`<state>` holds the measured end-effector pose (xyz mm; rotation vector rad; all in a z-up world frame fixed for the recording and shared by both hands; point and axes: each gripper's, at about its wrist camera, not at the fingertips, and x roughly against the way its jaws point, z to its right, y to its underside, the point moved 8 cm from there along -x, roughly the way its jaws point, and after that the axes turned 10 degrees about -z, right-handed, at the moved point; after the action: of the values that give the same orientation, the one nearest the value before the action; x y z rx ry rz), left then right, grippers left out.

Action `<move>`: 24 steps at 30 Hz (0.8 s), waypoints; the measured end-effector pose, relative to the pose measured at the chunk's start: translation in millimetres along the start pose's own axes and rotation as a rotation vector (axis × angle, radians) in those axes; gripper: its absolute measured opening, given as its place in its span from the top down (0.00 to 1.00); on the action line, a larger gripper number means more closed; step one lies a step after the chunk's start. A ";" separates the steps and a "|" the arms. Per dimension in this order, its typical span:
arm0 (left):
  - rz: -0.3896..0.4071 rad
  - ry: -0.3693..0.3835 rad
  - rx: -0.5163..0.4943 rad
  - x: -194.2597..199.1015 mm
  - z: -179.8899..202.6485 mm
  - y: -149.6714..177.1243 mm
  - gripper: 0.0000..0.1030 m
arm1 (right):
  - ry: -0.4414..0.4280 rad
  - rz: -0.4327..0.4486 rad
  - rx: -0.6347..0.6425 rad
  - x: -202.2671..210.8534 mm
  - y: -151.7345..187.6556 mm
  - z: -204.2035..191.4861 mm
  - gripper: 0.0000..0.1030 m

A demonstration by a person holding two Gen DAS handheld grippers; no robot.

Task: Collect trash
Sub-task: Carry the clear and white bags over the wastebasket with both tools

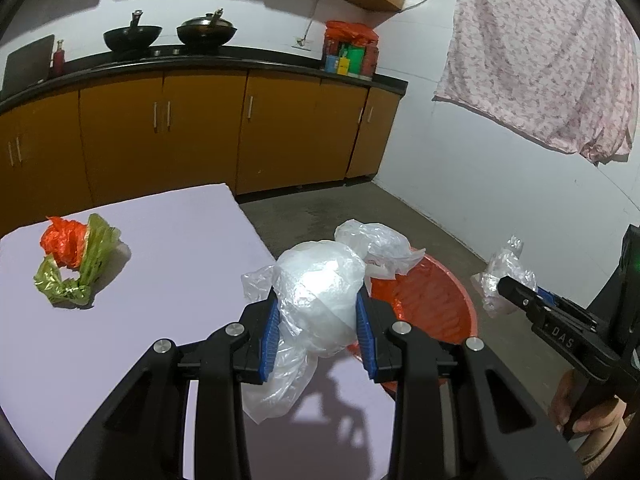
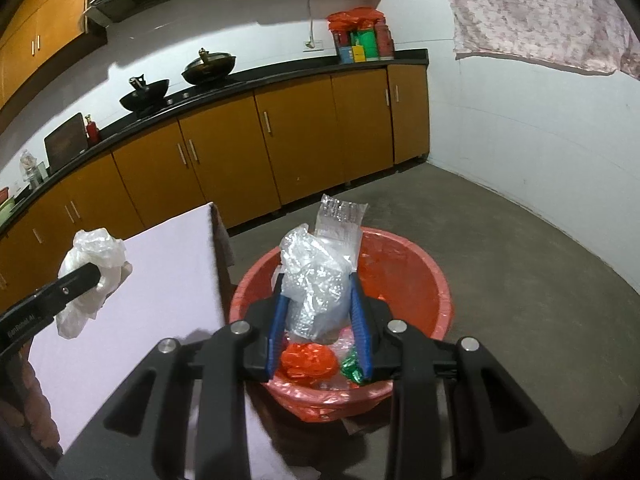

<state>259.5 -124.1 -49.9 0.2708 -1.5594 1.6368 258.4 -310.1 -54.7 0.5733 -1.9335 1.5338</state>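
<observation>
My left gripper (image 1: 318,310) is shut on a crumpled white plastic bag (image 1: 320,292), held above the right edge of the lilac table (image 1: 160,248), next to the red bin (image 1: 436,300). My right gripper (image 2: 318,304) is shut on a wad of clear bubble wrap (image 2: 316,280), held over the red bin (image 2: 400,276). Inside the bin lie an orange wrapper (image 2: 306,362) and a green wrapper (image 2: 352,368). An orange and green plastic bundle (image 1: 74,264) lies on the table at the left. The left gripper with its white bag (image 2: 92,276) shows in the right wrist view. The right gripper with its bubble wrap (image 1: 502,276) shows in the left wrist view.
The bin stands on the concrete floor (image 2: 520,260) beside the table's right edge. Orange kitchen cabinets (image 1: 200,132) with a black counter and two woks (image 1: 206,32) run along the back. A patterned cloth (image 1: 540,56) hangs on the right wall.
</observation>
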 end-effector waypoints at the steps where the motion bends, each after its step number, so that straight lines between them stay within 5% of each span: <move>1: -0.001 0.000 -0.003 -0.6 1.4 -0.1 0.67 | 0.002 -0.001 -0.003 -1.4 0.0 2.1 0.71; 24: -0.050 -0.003 -0.025 -13.8 8.4 5.5 0.68 | 0.016 -0.013 -0.011 -12.1 3.7 6.1 0.71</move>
<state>261.3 -136.7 -61.3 0.2965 -1.5622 1.5778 263.6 -315.5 -66.5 0.5666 -1.9219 1.5137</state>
